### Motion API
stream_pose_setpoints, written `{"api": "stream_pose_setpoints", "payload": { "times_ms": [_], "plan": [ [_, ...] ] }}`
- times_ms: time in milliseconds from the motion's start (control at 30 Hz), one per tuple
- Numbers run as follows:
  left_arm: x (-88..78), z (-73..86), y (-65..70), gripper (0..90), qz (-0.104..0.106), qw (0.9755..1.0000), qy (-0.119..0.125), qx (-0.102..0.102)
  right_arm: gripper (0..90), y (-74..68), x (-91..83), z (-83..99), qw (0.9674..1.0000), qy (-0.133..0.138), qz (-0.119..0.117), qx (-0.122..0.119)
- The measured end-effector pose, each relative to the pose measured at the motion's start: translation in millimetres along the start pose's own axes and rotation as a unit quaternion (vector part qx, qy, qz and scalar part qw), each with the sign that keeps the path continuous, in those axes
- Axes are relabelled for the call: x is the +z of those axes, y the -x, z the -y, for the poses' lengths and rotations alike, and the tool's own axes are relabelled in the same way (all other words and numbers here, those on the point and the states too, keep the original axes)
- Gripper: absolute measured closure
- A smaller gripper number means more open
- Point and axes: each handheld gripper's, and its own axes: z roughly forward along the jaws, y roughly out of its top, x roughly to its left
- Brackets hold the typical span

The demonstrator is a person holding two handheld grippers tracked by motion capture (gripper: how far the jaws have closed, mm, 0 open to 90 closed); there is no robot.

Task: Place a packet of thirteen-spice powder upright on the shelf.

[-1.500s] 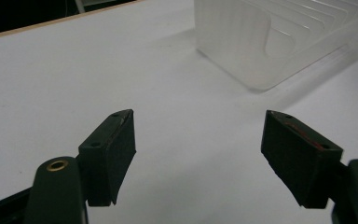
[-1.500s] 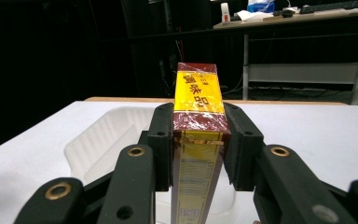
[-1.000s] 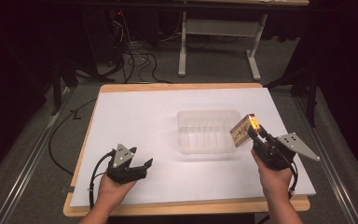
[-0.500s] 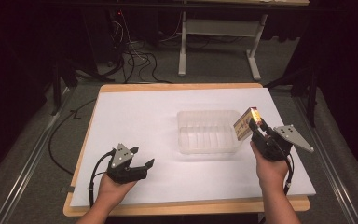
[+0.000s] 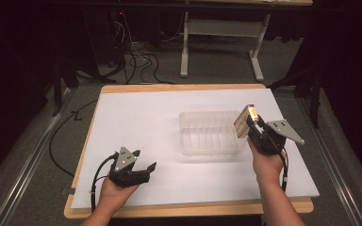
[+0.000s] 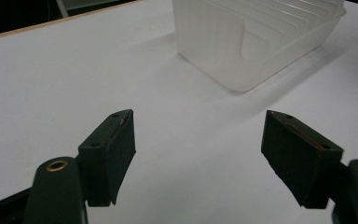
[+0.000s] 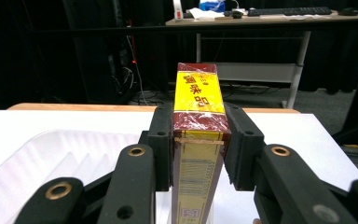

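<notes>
A clear ribbed plastic container (image 5: 210, 133) stands on the white sheet, seen close in the left gripper view (image 6: 256, 35) and at the lower left of the right gripper view (image 7: 60, 158). My right gripper (image 5: 253, 125) is shut on a yellow and dark red box (image 5: 243, 121), held upright over the container's right end; the right gripper view shows the box (image 7: 198, 135) clamped between both pads. My left gripper (image 5: 146, 169) rests open near the front left of the sheet, nothing between its fingers (image 6: 109, 154).
The white sheet (image 5: 136, 117) covers a wooden table (image 5: 184, 86). A black cable (image 5: 59, 136) trails off the left side. A desk frame (image 5: 219, 42) and loose cables stand on the floor behind.
My right gripper has carried the box a little up and back along the container's right end. The left gripper has stayed put.
</notes>
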Motion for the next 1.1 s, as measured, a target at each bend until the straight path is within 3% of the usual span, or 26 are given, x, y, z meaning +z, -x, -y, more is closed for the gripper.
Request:
{"api": "stream_pose_setpoints", "payload": {
  "times_ms": [200,467,967,1100],
  "plan": [
    [-7.3,2.3,0.4,26.5,-0.004,1.0000,0.005,0.006,68.4,-7.4,20.5,8.5,0.9995,-0.014,0.027,-0.009],
    [-15.0,6.0,-1.3,26.5,-0.010,0.9999,0.007,0.005,68.2,-7.6,36.7,21.9,0.9984,-0.036,0.044,-0.007],
    [-15.8,6.6,-3.5,26.5,-0.017,0.9998,0.007,0.000,67.0,-5.6,46.8,35.1,0.9973,-0.062,0.037,-0.014],
    [-13.4,7.5,-3.4,26.5,-0.015,0.9999,0.002,0.002,61.3,-5.4,45.9,34.1,0.9976,-0.060,0.027,-0.019]
  ]
}}
